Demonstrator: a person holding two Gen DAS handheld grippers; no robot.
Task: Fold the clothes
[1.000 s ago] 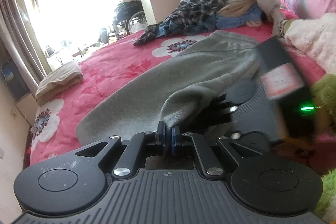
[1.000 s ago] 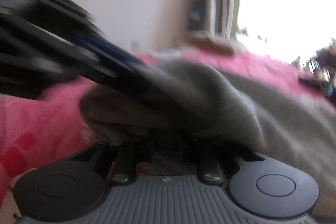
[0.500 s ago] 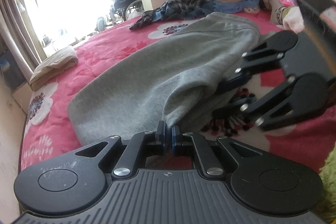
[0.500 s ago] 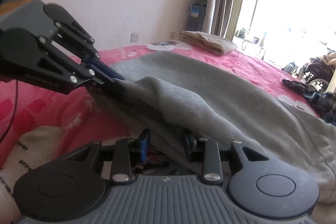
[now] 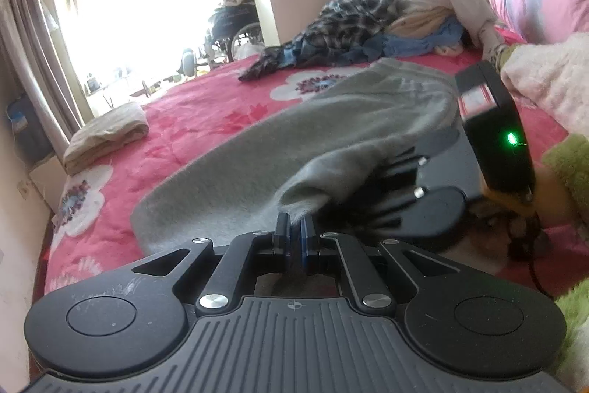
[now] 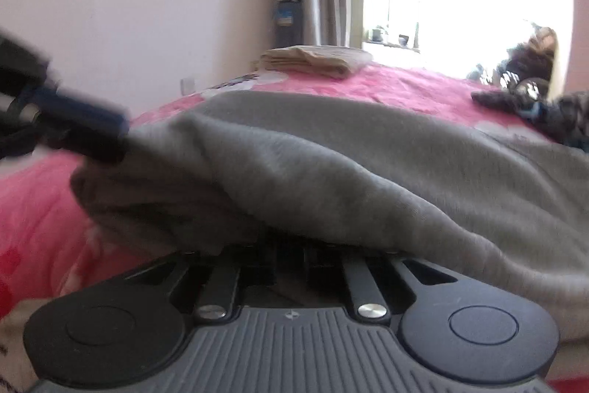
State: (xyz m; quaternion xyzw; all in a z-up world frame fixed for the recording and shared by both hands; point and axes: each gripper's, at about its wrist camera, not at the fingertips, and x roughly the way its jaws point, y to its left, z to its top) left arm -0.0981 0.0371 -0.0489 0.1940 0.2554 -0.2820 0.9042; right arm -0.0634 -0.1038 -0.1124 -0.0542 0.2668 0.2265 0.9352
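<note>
A folded beige cloth point(image 5: 105, 135) is lying far left of the jaws on a pink floral bedspread point(image 5: 206, 120). The left gripper point(image 5: 293, 231) is pinching a corner of the grey garment point(image 5: 294, 150) — spread ahead. The right gripper point(image 6: 291, 256) is sitting under the cloth — its jaws hidden, state unclear. Piled clothes point(image 5: 371, 28) are lying beyond.

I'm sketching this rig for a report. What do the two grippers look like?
Both are matte black, with a ribbed body, two round discs and silver pivot pins. The left gripper has blue finger pads. The right gripper's handle carries a green light, a pink label and a black cable.
</note>
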